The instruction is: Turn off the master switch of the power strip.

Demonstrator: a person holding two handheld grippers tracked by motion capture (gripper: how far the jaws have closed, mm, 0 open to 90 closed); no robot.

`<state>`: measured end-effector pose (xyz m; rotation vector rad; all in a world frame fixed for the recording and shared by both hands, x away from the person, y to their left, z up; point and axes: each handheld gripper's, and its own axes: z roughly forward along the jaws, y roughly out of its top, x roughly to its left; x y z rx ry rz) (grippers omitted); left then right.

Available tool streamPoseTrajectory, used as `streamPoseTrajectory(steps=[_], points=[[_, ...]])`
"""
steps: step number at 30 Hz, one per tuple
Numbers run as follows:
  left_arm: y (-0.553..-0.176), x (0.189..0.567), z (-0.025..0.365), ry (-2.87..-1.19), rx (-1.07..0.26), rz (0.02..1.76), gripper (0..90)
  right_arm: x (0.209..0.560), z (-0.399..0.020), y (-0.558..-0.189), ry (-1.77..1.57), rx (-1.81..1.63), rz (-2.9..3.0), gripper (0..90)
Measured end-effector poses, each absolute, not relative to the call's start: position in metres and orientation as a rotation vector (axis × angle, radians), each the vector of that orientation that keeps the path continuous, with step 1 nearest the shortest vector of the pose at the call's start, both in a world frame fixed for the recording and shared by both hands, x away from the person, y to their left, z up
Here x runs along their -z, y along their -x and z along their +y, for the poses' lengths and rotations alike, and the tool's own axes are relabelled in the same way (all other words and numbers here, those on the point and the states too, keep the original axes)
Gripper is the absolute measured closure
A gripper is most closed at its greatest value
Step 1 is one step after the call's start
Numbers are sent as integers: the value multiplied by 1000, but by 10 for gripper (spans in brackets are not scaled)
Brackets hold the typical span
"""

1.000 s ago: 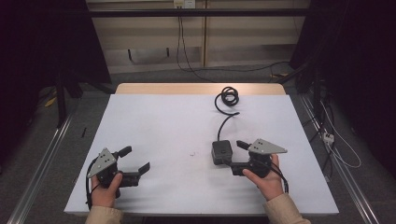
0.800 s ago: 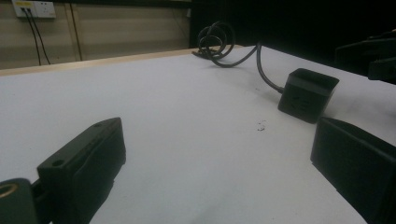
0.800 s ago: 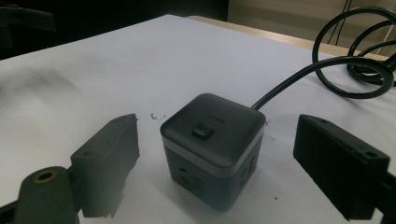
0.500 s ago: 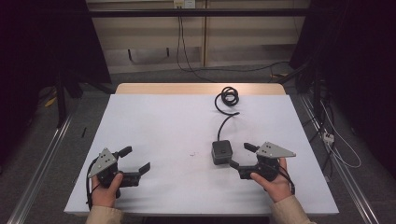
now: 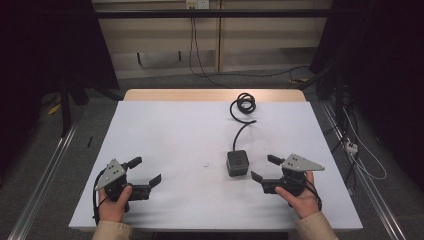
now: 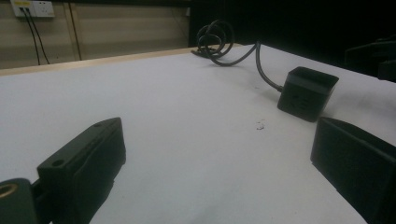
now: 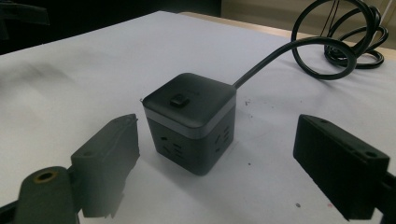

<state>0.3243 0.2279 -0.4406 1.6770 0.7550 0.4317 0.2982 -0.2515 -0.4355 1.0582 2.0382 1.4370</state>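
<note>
- A white table (image 5: 165,130) is seen, with a wooden strip (image 5: 215,95) along its far edge.
- A wall socket (image 5: 197,4) is mounted behind, and cables (image 5: 200,60) are hung from it.
- Metal rails (image 5: 42,175) are laid on the grey floor (image 5: 95,125) at both sides.

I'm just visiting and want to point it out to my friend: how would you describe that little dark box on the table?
Start at the white table and look right of its middle, in front of the right gripper. There sits a black cube power socket, apart from the open jaws. A button on top, outlets on its sides and a black cable running back to a coil set it apart.
</note>
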Motion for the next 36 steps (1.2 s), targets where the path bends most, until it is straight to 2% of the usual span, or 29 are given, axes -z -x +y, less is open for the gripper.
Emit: streamPoseTrajectory(steps=[36], points=[[-325,441,227,-1680,-431,754,28,443,-275,-283,-1104,-1407,2034,145]])
